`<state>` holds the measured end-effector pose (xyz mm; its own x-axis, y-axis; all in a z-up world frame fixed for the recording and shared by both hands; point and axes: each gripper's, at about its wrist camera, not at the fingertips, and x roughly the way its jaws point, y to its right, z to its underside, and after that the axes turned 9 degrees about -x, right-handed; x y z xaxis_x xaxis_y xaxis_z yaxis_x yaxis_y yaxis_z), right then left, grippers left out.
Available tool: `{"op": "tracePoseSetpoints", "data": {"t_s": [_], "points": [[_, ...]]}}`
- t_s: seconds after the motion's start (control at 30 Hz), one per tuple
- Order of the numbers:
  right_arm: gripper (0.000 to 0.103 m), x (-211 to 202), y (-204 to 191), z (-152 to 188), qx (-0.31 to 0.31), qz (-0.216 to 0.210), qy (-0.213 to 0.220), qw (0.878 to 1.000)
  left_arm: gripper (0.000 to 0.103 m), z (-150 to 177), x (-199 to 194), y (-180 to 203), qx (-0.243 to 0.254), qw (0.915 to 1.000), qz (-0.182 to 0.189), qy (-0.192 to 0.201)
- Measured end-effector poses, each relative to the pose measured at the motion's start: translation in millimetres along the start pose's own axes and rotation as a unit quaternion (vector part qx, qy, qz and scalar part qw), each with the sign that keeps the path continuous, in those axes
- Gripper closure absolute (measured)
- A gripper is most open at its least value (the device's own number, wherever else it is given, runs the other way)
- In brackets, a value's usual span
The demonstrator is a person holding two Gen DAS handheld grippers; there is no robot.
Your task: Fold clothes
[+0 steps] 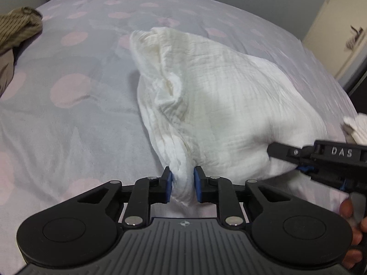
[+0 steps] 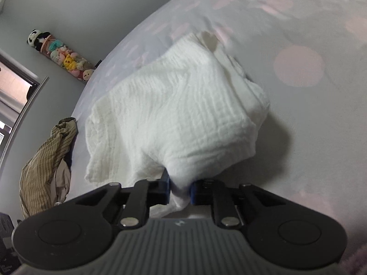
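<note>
White crinkled garment (image 1: 229, 96); grey bedsheet (image 1: 68, 123), pink dots; olive striped cloth (image 2: 43, 160).

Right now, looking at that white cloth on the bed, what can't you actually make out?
- White garment: its type and shape; bunched up in both views.
- Pinched edges: the left gripper and right gripper cover them.
- Striped brown cloth: cut off by the left wrist view's edge, crumpled in the right.
- Plush toys: too small to identify.
- Bedsheet under the garment: hidden.
</note>
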<state>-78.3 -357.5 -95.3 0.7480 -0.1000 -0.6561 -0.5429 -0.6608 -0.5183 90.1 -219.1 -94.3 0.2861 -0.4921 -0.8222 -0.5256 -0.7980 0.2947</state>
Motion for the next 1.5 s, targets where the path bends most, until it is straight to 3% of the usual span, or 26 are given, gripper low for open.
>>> {"op": "tracePoseSetpoints", "data": {"t_s": [0.23,0.43,0.6,0.7,0.83,0.87,0.97,1.07,1.13,1.2,1.37,1.5], "points": [[0.086,-46.2,-3.2,14.2,-0.02,0.017,-0.031,0.999,0.086,32.9,-33.7,8.3,0.016,0.9988,0.016,-0.042],[0.085,-44.5,1.9,38.5,-0.038,0.032,-0.064,0.997,0.083,55.5,-28.9,10.0,0.031,0.998,-0.011,-0.054],[0.07,-51.2,-4.2,38.7,-0.055,0.028,-0.071,0.996,0.075,49.5,-50.7,7.6,0.037,0.9991,-0.011,-0.017],[0.063,-62.9,-4.5,37.4,-0.066,0.02,-0.077,0.995,0.058,47.8,-65.5,5.2,0.036,0.9993,-0.002,0.008],[0.053,-81.0,-13.8,39.2,-0.129,-0.017,-0.092,0.987,0.052,42.2,-73.9,-0.9,0.021,0.9994,0.005,0.026],[0.045,-87.4,-15.0,39.2,-0.145,-0.025,-0.09,0.985,0.049,39.7,-76.1,-3.5,0.01,0.9994,0.012,0.031],[0.034,-103.4,-20.7,30.8,-0.192,-0.035,-0.053,0.979,0.04,25.3,-75.0,-11.4,-0.023,0.9973,0.031,0.062],[0.023,-108.0,-25.8,12.6,-0.242,0.0,0.009,0.97,0.036,11.1,-74.3,-19.8,-0.046,0.9947,0.028,0.087],[0.023,-102.6,-26.4,-2.8,-0.265,0.023,0.03,0.963,0.036,-0.9,-70.4,-25.4,-0.053,0.9942,0.028,0.089],[0.023,-90.7,-25.0,-19.5,-0.272,0.027,0.029,0.962,0.034,-13.0,-62.1,-31.4,-0.065,0.9935,0.037,0.086],[0.022,-57.4,-6.1,-53.4,-0.224,0.009,-0.009,0.975,0.034,-38.2,-27.6,-51.7,-0.109,0.9901,0.063,0.062],[0.022,-28.3,6.8,-69.5,-0.2,0.013,-0.025,0.979,0.034,-51.5,4.4,-56.3,-0.1,0.9922,0.064,0.038]]}}
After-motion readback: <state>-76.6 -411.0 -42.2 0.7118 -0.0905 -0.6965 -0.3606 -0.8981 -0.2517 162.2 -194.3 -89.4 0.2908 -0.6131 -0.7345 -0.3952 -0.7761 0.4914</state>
